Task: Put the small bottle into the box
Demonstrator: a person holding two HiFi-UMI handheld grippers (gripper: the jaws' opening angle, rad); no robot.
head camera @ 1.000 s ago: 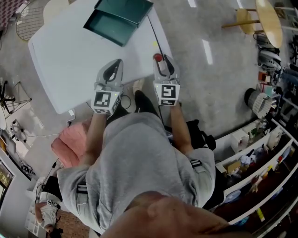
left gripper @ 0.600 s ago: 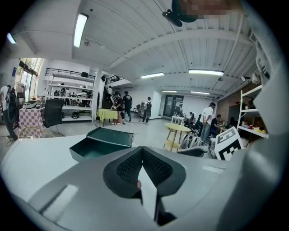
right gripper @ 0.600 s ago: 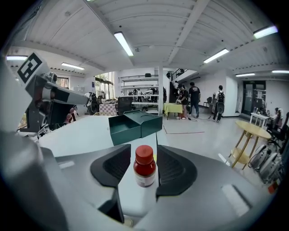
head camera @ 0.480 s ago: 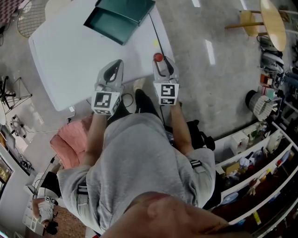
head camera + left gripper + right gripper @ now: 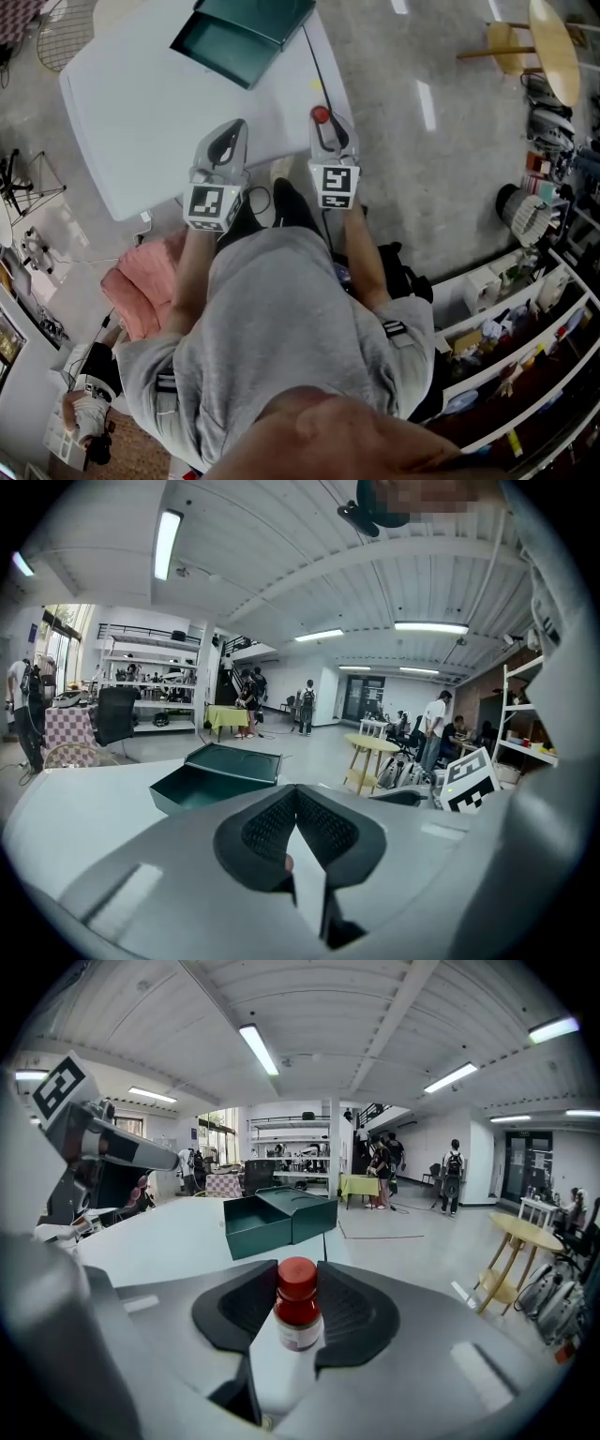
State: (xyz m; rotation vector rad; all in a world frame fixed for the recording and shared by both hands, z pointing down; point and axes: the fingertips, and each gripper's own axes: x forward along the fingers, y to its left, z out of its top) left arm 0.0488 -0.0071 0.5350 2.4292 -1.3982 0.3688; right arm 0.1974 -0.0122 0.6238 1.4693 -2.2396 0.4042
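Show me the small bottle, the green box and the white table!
small bottle (image 5: 298, 1309): right gripper view, its red body.
box (image 5: 261, 1237): right gripper view, front wall.
table (image 5: 141, 112): head view, bare top.

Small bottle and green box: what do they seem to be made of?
Small bottle: red body with a sheen, plastic or glass, can't tell; matte red cap, probably plastic; pale label, likely paper. Box: dark green, matte, thin flat walls with crisp edges, probably rigid cardboard.

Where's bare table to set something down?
Bare: table middle between green box (far end) and left gripper (near edge); also left side. Crowded: near right edge, small bottle between the right gripper's jaws, which have just been closing.
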